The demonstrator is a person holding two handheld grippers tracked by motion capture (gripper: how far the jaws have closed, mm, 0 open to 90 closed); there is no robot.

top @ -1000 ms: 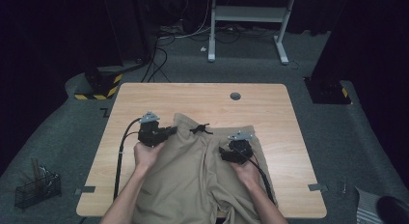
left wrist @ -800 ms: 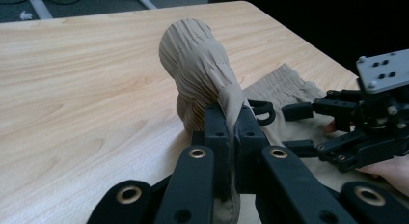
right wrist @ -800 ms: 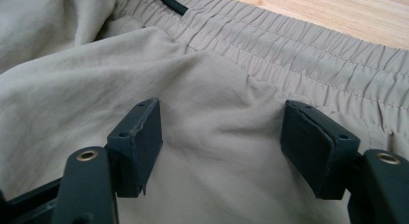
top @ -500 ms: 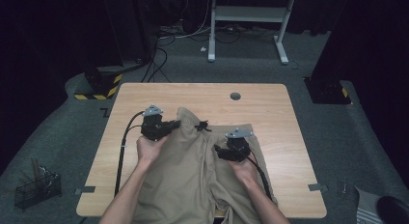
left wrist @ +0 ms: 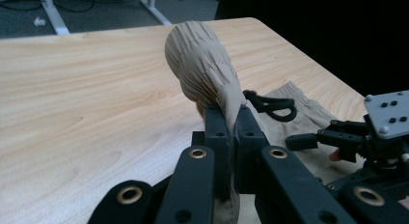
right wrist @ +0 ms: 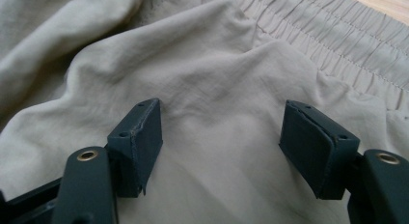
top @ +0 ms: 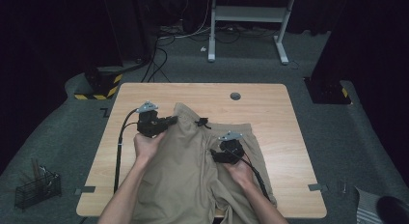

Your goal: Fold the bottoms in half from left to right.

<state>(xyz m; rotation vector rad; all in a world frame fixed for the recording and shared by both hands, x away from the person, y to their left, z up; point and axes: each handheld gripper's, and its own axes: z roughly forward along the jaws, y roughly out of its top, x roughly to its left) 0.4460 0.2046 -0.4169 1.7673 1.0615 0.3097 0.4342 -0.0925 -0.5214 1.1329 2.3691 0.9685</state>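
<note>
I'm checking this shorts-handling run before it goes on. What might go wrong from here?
1. The left tongs pinch just a narrow bunch of the shorts' waistband; a hard pull may slip it free.
2. The right tongs stand open over loose cloth; closing there may grab a wrinkle of several layers.
3. The black drawstring lies near both tongs and might snag.
</note>
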